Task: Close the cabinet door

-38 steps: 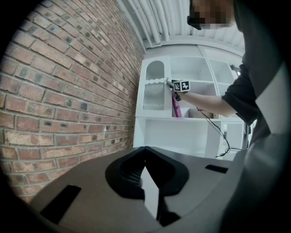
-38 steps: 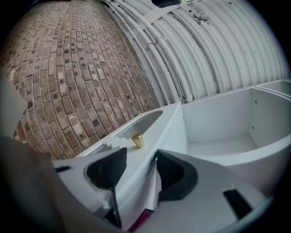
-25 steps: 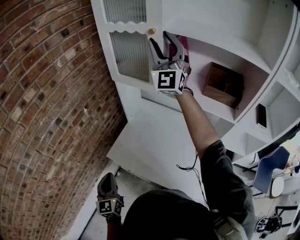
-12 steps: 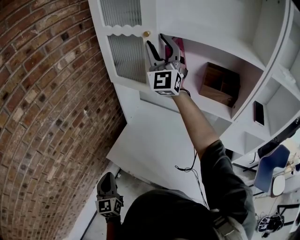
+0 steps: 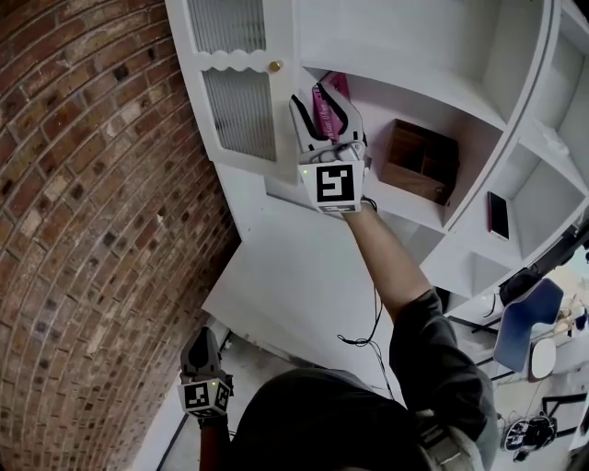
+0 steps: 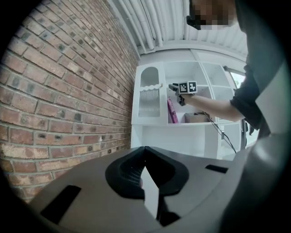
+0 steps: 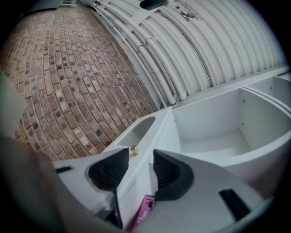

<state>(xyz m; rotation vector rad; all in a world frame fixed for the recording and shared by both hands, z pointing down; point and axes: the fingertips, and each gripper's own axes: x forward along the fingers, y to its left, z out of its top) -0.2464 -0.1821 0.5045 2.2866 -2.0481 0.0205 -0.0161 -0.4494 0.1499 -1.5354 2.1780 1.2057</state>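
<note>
One white cabinet [image 5: 294, 276] has one door [image 5: 276, 129], which carries one brass knob [image 5: 275, 66] and two ribbed panes, an upper pane [image 5: 225, 23] and a lower pane [image 5: 241, 115]. Its open shelves hold one pink thing [image 5: 324, 109], one wooden box [image 5: 419, 161] and one dark flat slab [image 5: 497, 216]. One blue chair [image 5: 520, 322] and one brick wall [image 5: 92, 230] flank it.

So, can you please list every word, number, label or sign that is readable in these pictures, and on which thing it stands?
No readable text anywhere.
On the upper marker cube: only a black-and-white square pattern, no letters or numbers.
On the lower marker cube: the same kind of pattern.
On the pink flat item: dark marks, too blurred to read.
</note>
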